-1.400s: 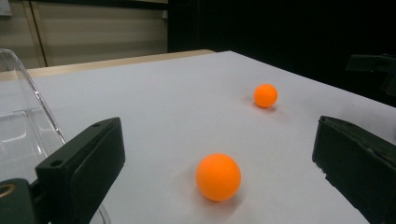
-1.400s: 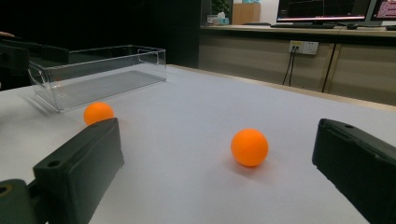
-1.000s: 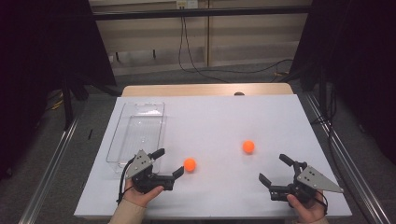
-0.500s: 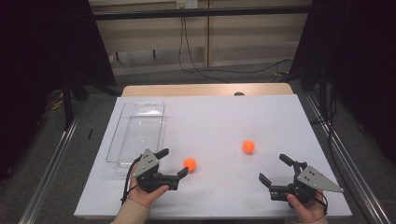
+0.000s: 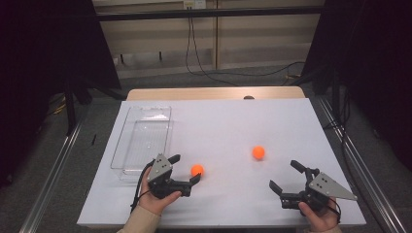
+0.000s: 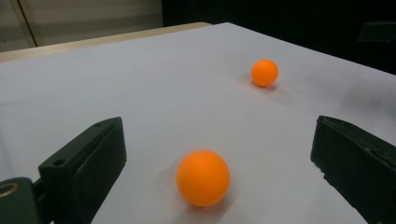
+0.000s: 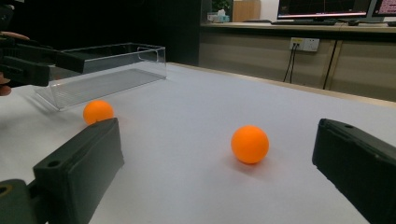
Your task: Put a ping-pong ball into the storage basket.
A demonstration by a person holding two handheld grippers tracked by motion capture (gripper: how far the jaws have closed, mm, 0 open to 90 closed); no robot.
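Left gripper (image 5: 183, 171) low on white table (image 5: 233, 121), jaws wide, gripping nothing, bracketing near orange ball (image 5: 197, 170) (likely lining up pickup for clear plastic bin (image 5: 145, 136) alongside). Right gripper (image 5: 286, 179) waits, jaws wide, empty, facing far orange ball (image 5: 258, 152).

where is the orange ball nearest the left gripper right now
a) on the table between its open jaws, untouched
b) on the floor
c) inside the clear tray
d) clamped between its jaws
a: the near ball rests on the white table in the gap of the left gripper, whose jaws stand wide on either side with space around the ball; the clear tray holds no ball.
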